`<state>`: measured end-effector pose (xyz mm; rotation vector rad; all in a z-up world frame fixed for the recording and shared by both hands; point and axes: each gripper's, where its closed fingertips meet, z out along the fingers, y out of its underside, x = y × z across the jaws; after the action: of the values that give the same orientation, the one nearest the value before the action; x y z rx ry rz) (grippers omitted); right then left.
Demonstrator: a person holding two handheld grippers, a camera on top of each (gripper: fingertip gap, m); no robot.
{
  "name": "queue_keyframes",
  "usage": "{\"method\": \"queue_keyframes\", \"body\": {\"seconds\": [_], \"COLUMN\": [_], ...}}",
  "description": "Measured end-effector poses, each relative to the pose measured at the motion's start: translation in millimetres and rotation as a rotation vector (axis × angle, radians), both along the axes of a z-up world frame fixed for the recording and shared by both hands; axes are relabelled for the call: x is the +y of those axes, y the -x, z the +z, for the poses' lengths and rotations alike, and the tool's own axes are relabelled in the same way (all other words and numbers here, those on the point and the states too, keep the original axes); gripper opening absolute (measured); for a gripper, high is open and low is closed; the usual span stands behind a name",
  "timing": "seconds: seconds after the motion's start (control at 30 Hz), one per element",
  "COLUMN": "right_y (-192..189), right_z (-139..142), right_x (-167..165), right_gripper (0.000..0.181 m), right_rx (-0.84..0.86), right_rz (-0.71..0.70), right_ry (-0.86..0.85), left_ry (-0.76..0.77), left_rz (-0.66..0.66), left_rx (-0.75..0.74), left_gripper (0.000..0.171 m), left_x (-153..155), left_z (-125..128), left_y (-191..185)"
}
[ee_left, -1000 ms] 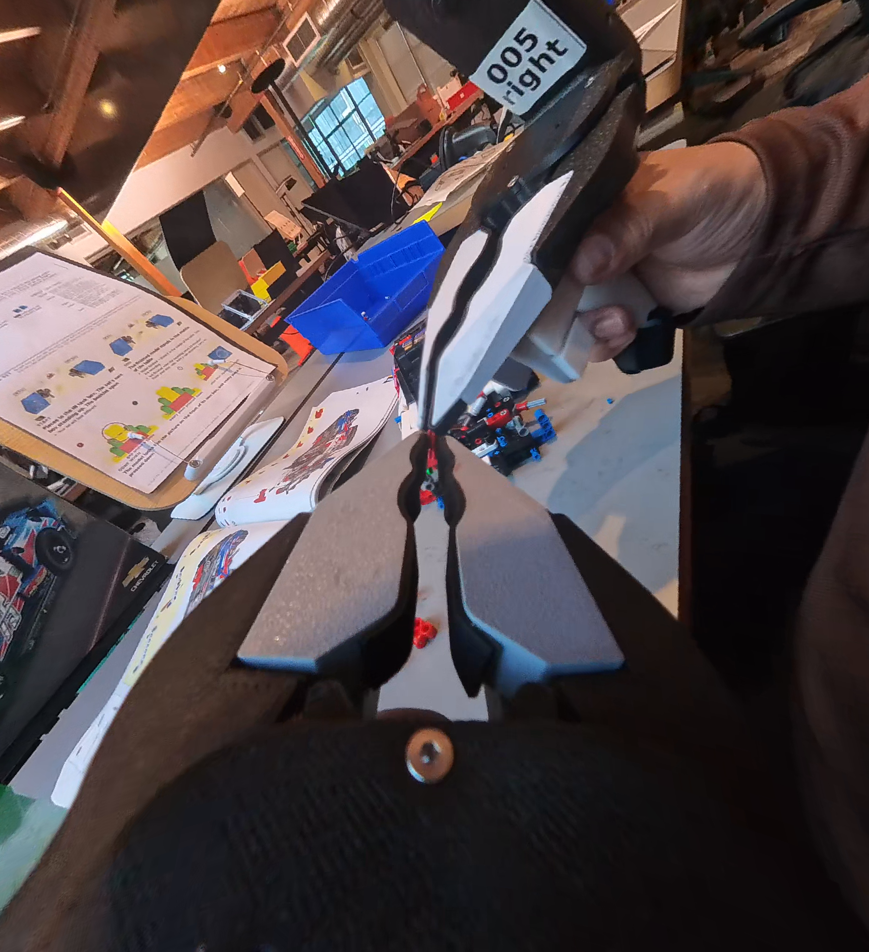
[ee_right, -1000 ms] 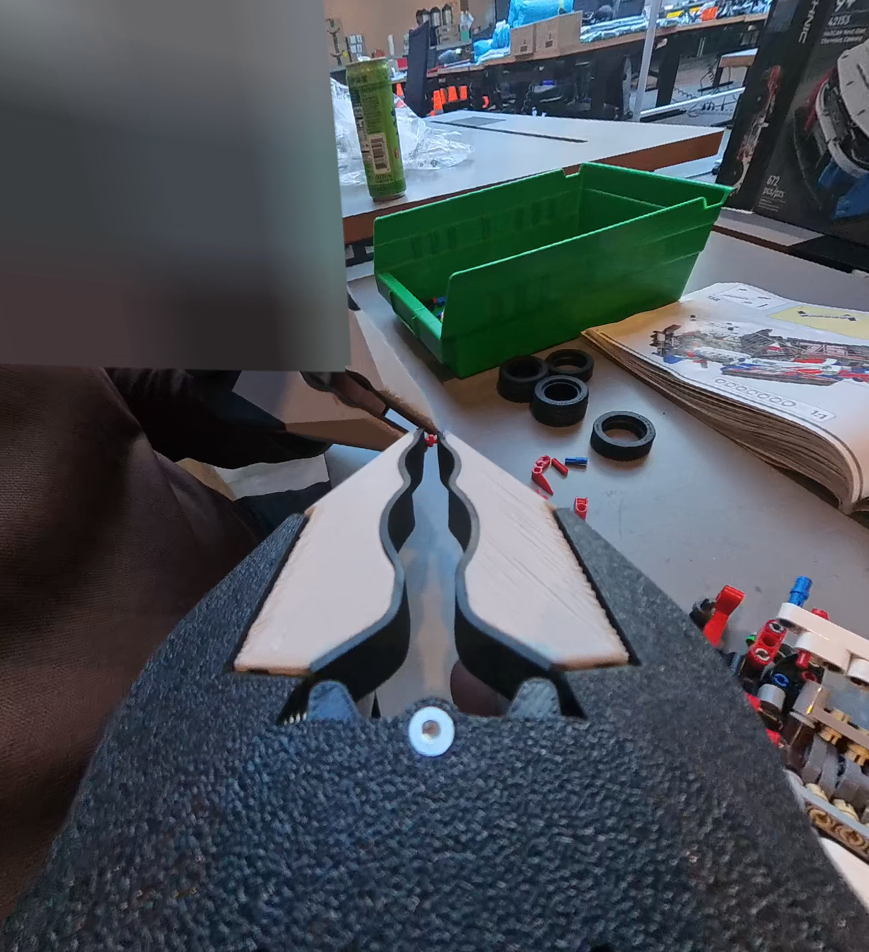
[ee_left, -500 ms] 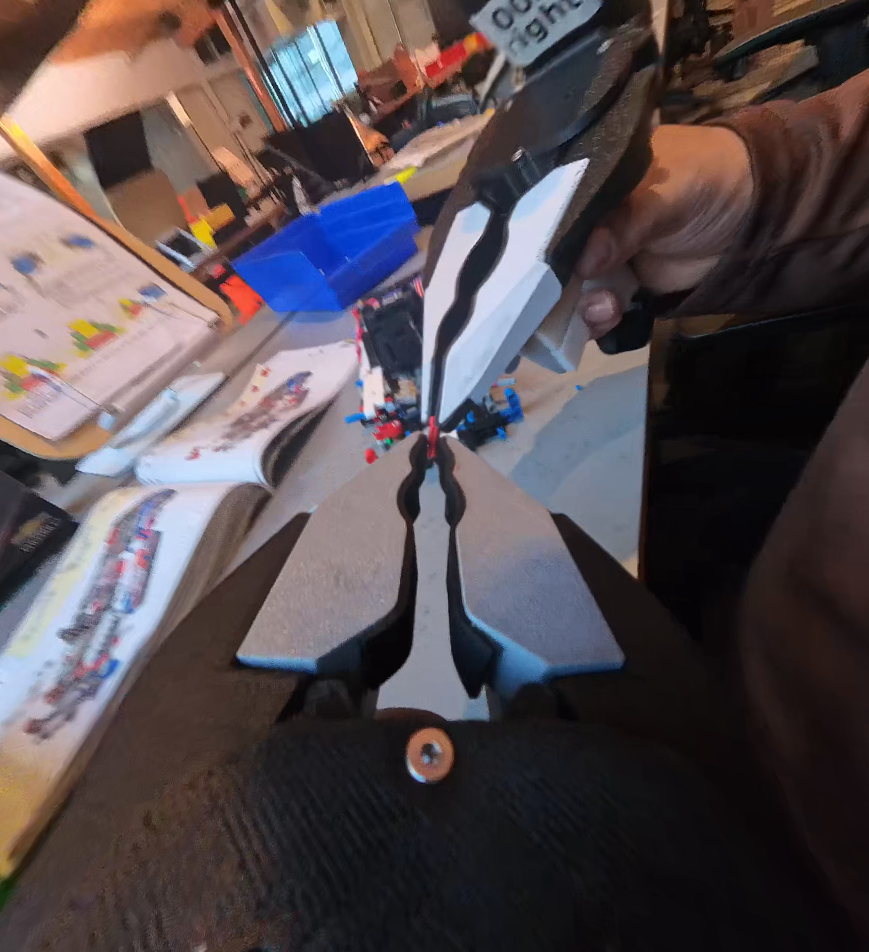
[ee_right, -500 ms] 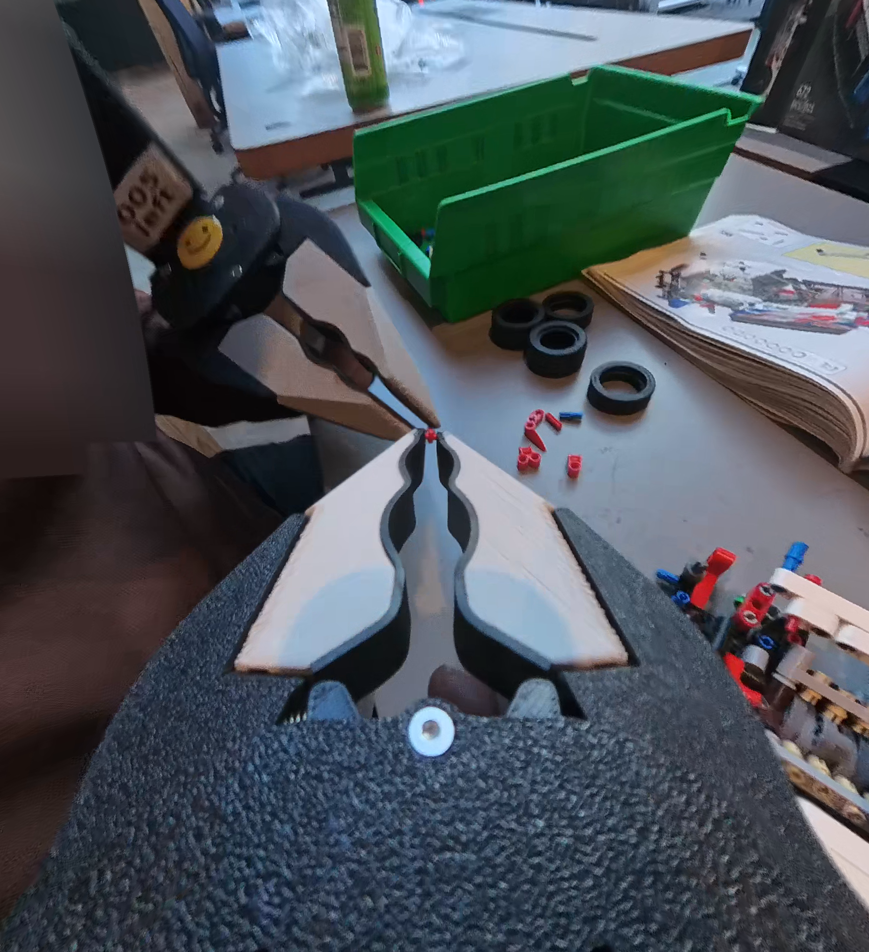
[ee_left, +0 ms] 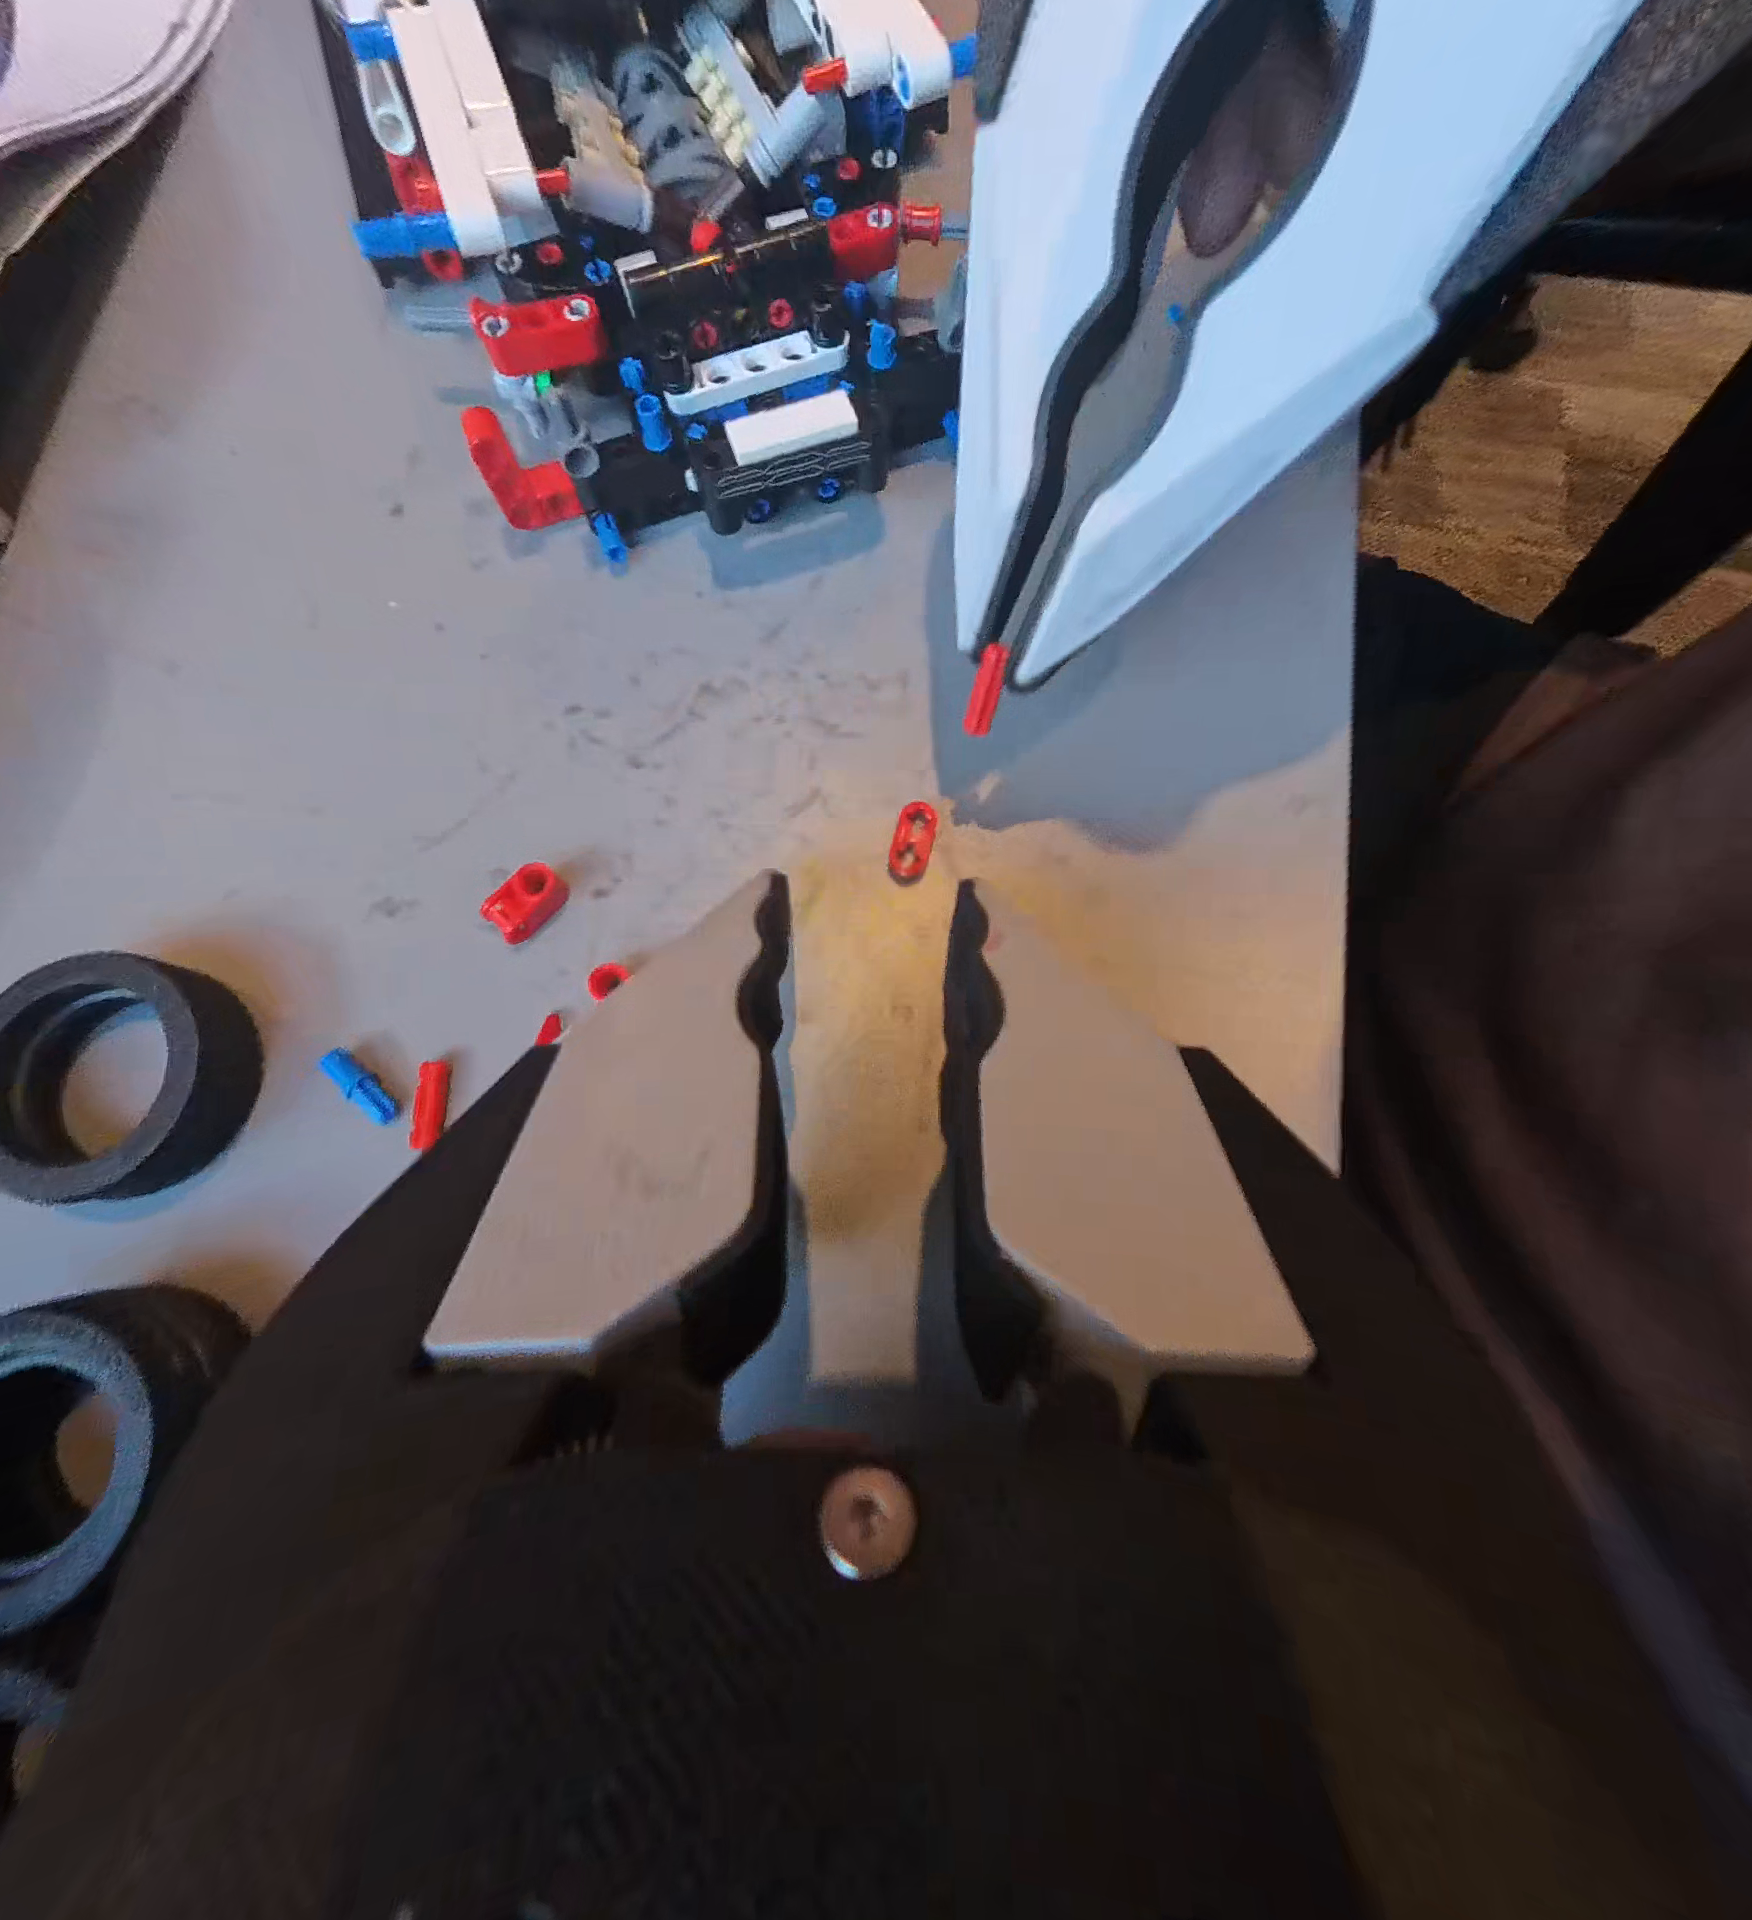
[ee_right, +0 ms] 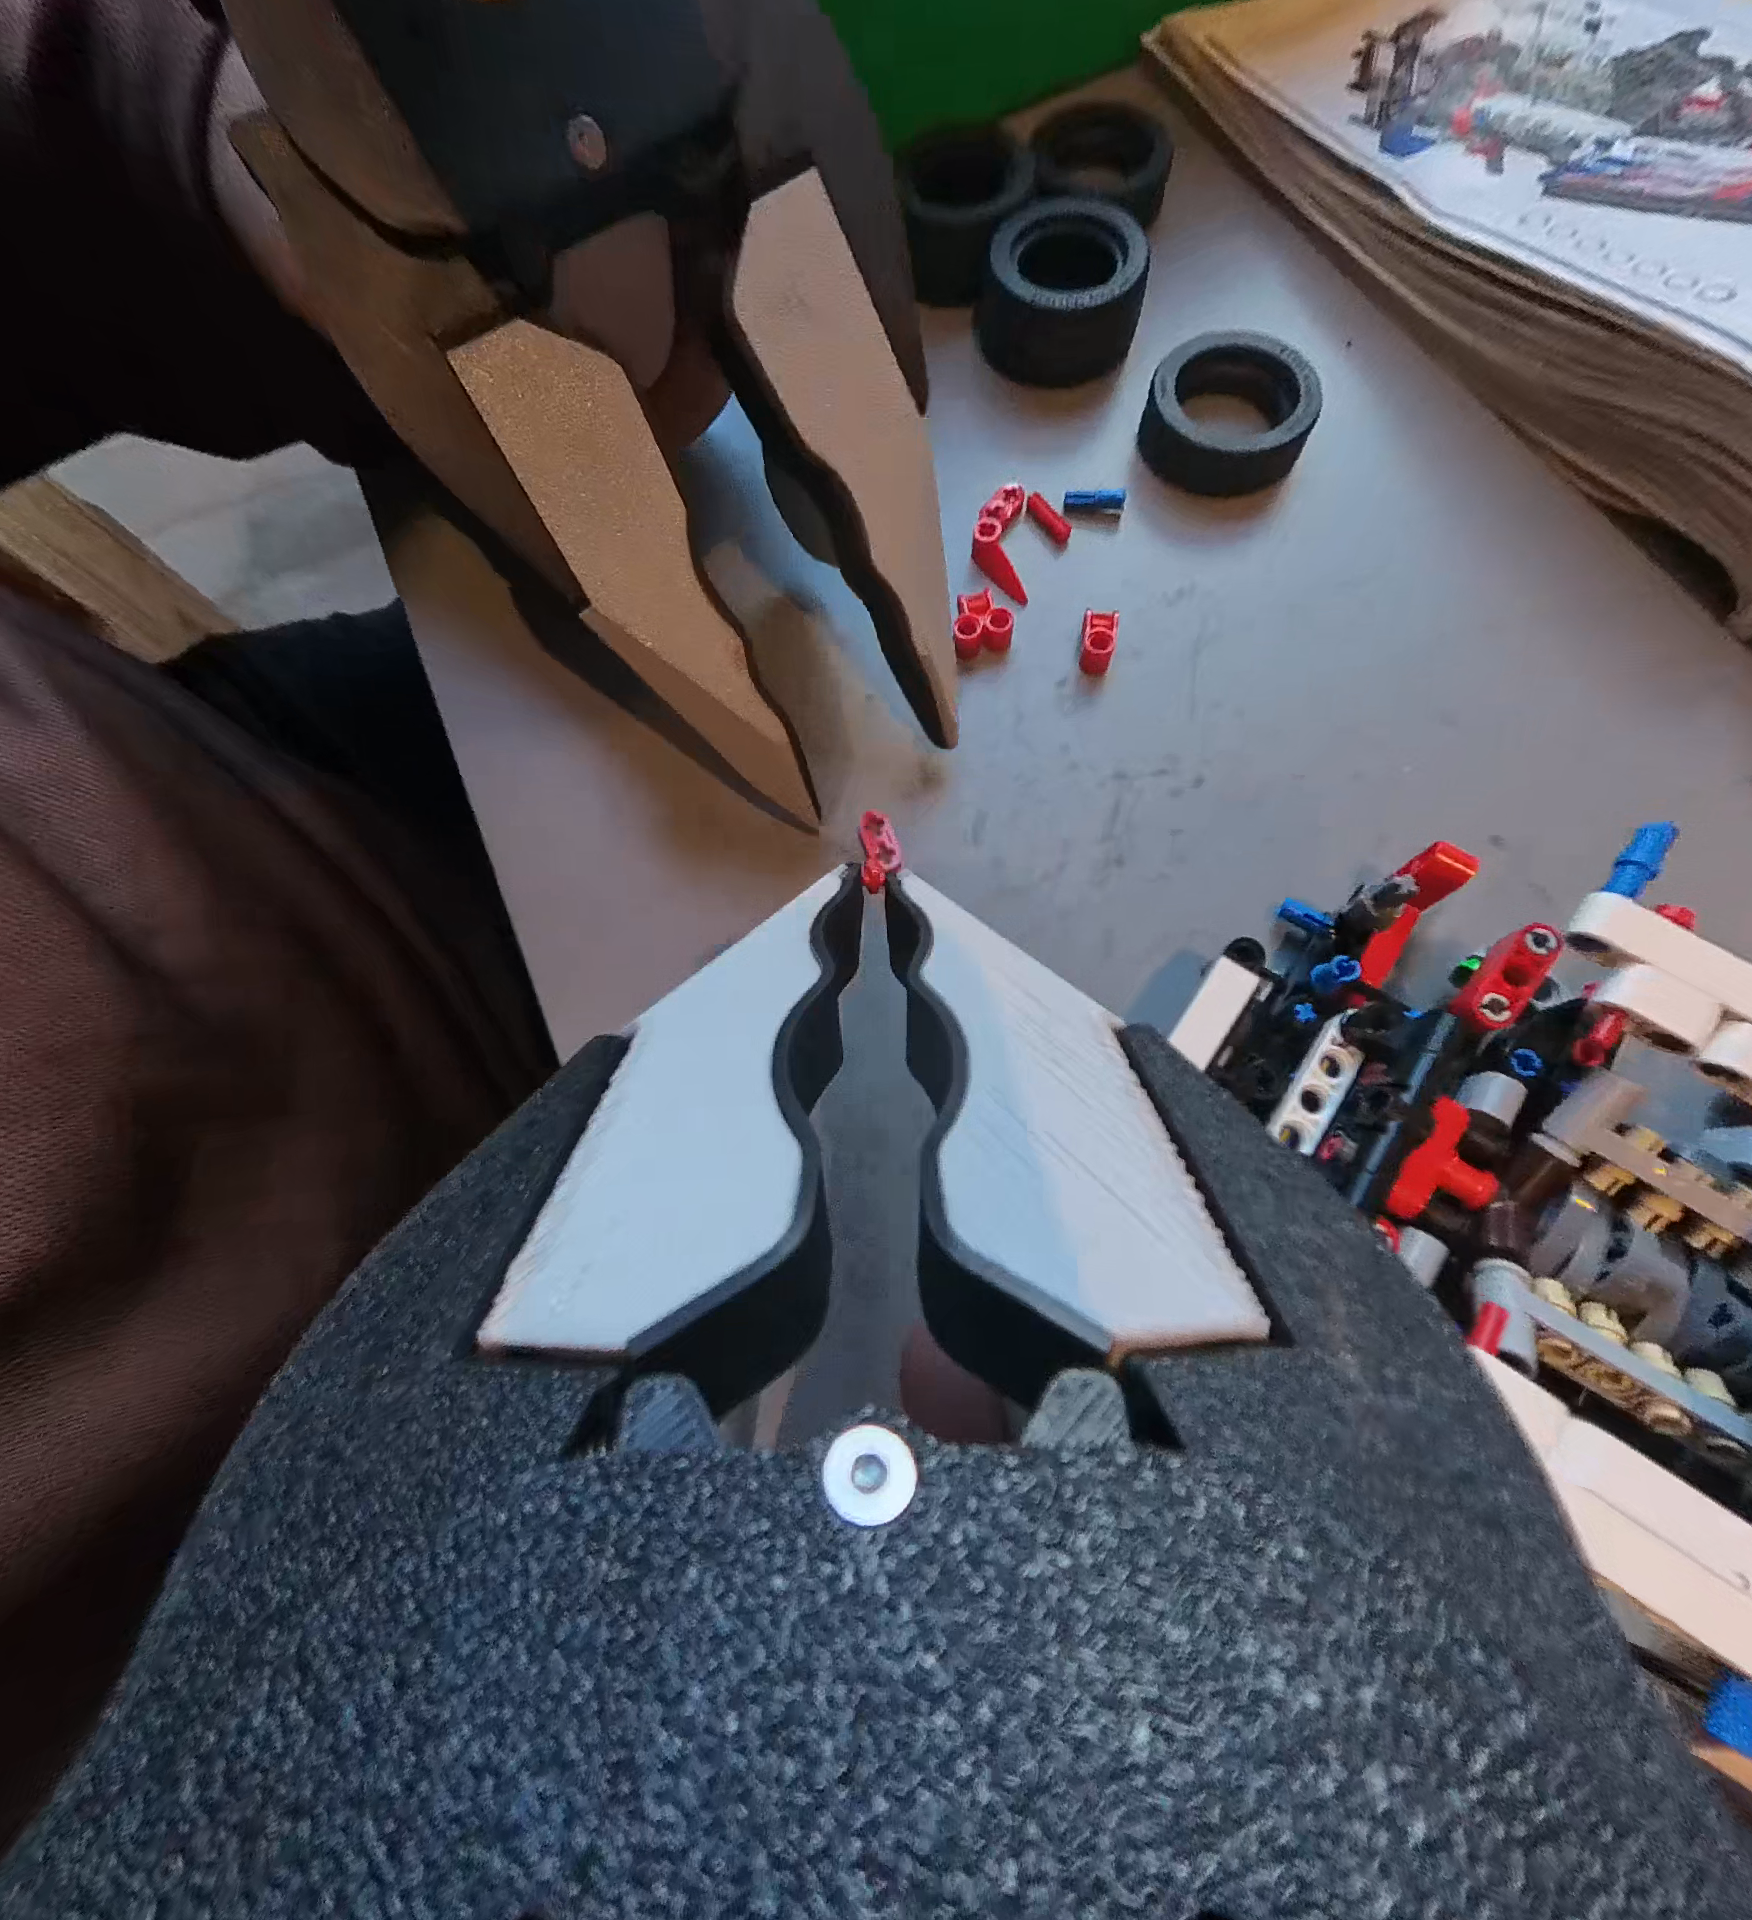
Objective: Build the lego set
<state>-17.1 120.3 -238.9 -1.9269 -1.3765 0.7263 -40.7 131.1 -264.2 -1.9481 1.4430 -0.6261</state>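
Red plastic tells the story: the small red link [ee_left: 912,842] that our left gripper [ee_left: 867,899] pinched half a second ago now lies on the table [ee_left: 332,727], just ahead of its spread tips. Our right gripper [ee_right: 873,873] stays pressed on the red pin [ee_left: 984,688], poised above. We judge the mating slipped; the half-built car [ee_left: 664,270] waits beyond.

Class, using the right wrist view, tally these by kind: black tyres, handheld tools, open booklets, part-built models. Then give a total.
Black tyres: 4
Tools: 2, the left tool and the right tool
Open booklet: 1
Part-built model: 1
Total: 8
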Motion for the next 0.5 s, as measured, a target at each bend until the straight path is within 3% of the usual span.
{"method": "queue_keyframes", "body": {"seconds": [0.27,0.5], "right_y": [0,2], "right_z": [-7,-6], "right_x": [4,4], "right_gripper": [0.004,0.004], "right_rx": [-0.071,-0.135], "right_rz": [-0.010,0.039], "right_ry": [-0.062,-0.130], "left_ry": [0.022,-0.011], "left_rz": [-0.090,-0.133], "left_rx": [0.002,0.007], "left_gripper": [0.005,0.005], "left_x": [-5,-8], "left_z": [-4,-4], "left_y": [-15,-15]}}
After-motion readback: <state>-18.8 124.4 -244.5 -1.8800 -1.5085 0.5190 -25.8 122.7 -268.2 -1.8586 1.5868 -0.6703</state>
